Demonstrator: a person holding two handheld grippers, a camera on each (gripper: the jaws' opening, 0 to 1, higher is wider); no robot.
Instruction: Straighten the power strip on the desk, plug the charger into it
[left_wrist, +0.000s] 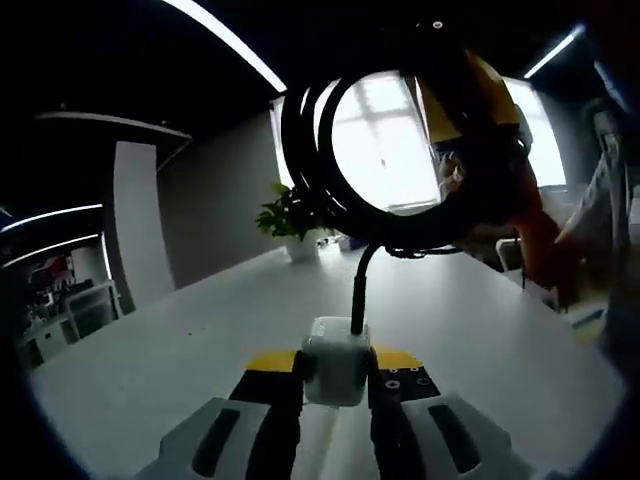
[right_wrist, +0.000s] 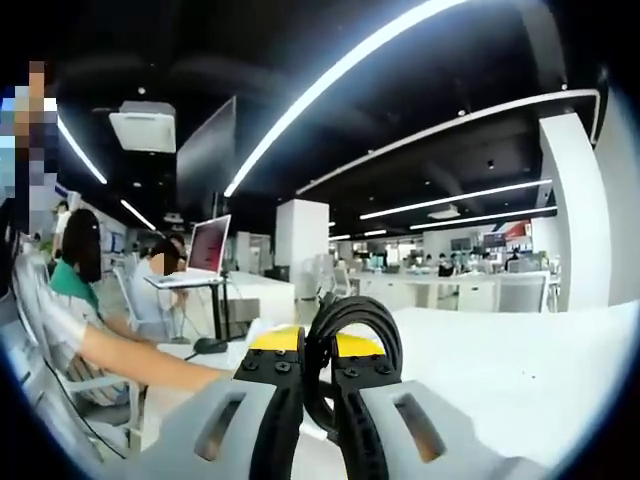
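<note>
We had the left gripper (left_wrist: 335, 385) clamped on the charger (left_wrist: 335, 362), right gripper (right_wrist: 318, 385) pinching its coiled cable (right_wrist: 352, 330); probably keep slack.

The bench (left_wrist: 180, 340) is a long, pale, smooth surface running away toward a bright window. A potted plant (left_wrist: 292, 222) stands on the bench at its far end, upright in a white pot. Between the plant and the near edge the surface shows no marks or seams. In the right gripper view the same pale bench (right_wrist: 520, 360) extends to the right. Other details on its surface cannot be made out.
</note>
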